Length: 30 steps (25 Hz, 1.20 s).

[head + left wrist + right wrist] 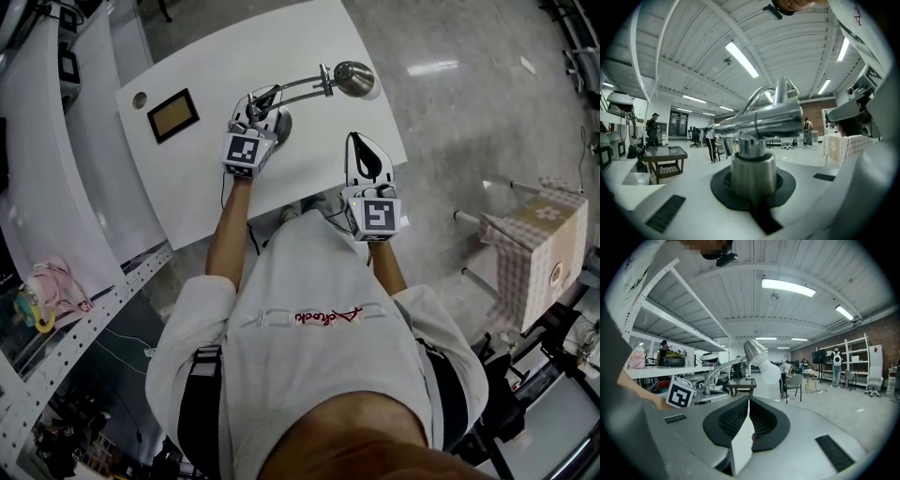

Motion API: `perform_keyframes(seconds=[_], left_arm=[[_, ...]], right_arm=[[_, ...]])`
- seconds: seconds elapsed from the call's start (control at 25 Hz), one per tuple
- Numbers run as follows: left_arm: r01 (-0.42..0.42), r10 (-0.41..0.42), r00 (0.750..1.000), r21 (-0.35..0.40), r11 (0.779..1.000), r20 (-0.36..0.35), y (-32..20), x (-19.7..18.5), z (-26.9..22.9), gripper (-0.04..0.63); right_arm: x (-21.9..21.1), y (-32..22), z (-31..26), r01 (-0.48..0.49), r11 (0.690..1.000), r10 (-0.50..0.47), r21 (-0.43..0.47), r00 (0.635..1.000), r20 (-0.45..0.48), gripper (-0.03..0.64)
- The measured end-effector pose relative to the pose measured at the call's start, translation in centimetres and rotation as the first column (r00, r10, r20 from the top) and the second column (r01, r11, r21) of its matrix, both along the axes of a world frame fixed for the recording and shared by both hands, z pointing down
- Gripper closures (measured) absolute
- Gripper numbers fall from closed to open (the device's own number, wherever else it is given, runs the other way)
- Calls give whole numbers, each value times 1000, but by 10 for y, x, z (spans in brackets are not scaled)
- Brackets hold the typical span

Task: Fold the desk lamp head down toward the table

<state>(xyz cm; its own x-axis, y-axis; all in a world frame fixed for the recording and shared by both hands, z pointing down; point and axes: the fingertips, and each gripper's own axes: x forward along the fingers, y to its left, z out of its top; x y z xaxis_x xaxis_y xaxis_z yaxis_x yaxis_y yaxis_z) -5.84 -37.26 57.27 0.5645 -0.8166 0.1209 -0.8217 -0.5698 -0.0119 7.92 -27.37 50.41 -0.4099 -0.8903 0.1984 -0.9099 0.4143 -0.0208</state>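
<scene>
Lamp head (354,79) sits upper centre, just above the closed, empty right gripper (358,145). Left gripper (262,105) clamps the lamp post (753,161); lamp arm (295,89) runs rightward.

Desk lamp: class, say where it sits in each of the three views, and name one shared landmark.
Head view: desk lamp upper centre.
Left gripper view: centre, its chrome post gripped between the jaws.
Right gripper view: left of centre, above the shut jaws.
Landmark: left gripper; its marker cube shows in the head and right gripper views.
</scene>
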Motion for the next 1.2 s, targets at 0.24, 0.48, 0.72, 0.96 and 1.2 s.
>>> perform_keyframes(seconds=[0.24,0.48,0.72,0.96,1.2], left_arm=[[1,-1,1000,-14,1000,6,0,0,3,572],[-2,2,1000,-7,1000,1,0,0,2,571],[-3,3,1000,-20,1000,-9,0,1,-2,571],[-5,5,1000,-5,1000,2,0,1,-1,571],[-1,1,1000,-14,1000,-4,0,1,-2,571]], right_arm=[[-5,-4,-8,32,999,-32,19,999,-16,428],[-5,-5,-12,11,999,-7,41,995,-97,276],[-8,-26,-36,52,981,38,189,895,-444,247],[-13,-42,-53,98,949,148,300,701,-697,245],[-17,-43,-56,101,950,133,294,724,-677,245]])
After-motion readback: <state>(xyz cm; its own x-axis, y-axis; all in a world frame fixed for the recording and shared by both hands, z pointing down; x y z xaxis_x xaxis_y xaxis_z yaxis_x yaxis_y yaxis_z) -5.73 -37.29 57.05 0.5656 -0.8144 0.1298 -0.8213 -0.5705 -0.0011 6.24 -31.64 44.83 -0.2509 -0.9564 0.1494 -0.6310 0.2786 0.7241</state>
